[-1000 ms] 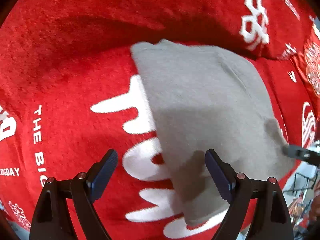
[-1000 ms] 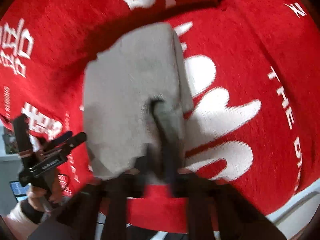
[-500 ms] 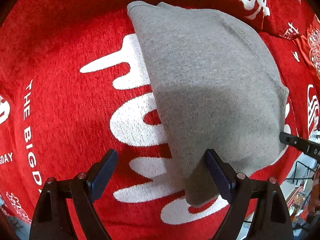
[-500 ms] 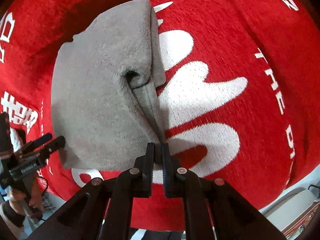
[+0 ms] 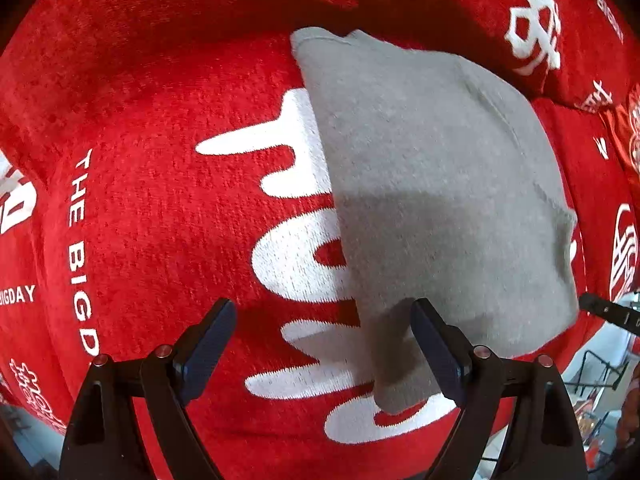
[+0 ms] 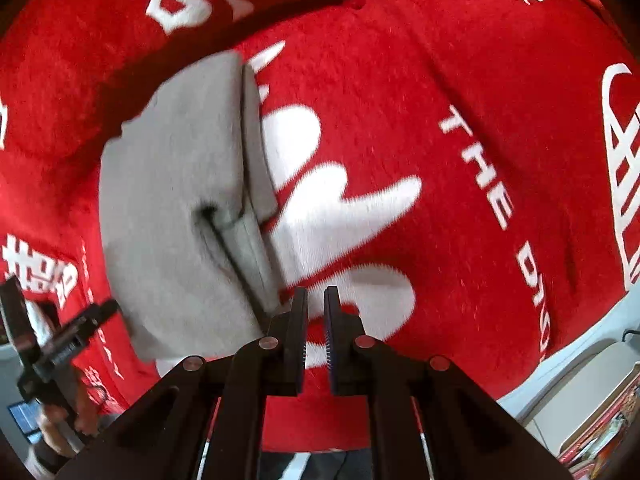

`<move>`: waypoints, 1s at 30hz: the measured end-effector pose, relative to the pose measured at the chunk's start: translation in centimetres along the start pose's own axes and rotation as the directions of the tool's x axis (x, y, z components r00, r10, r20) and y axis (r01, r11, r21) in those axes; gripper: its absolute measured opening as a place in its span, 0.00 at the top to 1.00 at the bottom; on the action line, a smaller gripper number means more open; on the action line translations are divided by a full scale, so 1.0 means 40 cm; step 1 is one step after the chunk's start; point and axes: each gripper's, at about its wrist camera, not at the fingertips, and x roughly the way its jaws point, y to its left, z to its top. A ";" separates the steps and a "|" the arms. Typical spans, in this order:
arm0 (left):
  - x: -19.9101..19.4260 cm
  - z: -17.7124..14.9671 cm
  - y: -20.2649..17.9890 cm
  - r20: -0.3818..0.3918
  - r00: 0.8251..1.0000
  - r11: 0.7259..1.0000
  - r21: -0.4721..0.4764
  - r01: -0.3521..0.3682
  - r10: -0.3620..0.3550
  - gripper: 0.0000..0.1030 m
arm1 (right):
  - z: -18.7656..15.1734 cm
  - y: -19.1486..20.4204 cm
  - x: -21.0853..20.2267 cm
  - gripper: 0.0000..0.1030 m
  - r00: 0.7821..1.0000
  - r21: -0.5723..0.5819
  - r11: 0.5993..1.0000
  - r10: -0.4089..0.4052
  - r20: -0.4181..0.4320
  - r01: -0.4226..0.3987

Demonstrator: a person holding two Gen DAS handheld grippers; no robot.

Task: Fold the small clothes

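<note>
A small grey garment (image 5: 432,184) lies folded on a red blanket (image 5: 160,200) with white lettering. My left gripper (image 5: 324,336) hovers open and wide over the garment's near left edge. Its right finger (image 5: 436,344) is above the grey cloth and its left finger is above the blanket. In the right wrist view the garment (image 6: 172,220) shows a tucked fold along its right side. My right gripper (image 6: 316,320) is shut to a thin slit just right of that fold, above the white lettering, with nothing between its jaws.
The red blanket (image 6: 480,120) covers the whole surface and drops off at its near edge. A grey floor and pale furniture (image 6: 580,380) show past that edge. The left gripper and the hand holding it (image 6: 52,428) appear at the far left of the right wrist view.
My right gripper has come off the grey garment's fold and slid to the right, over the lettering. The left gripper has shifted a little across the garment and stayed open.
</note>
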 end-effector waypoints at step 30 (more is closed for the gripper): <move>0.001 0.185 0.047 0.053 0.998 0.993 -0.115 -0.025 0.032 0.12 | 0.164 0.019 0.028 0.41 0.986 -0.032 0.986 0.165 -0.037 -0.166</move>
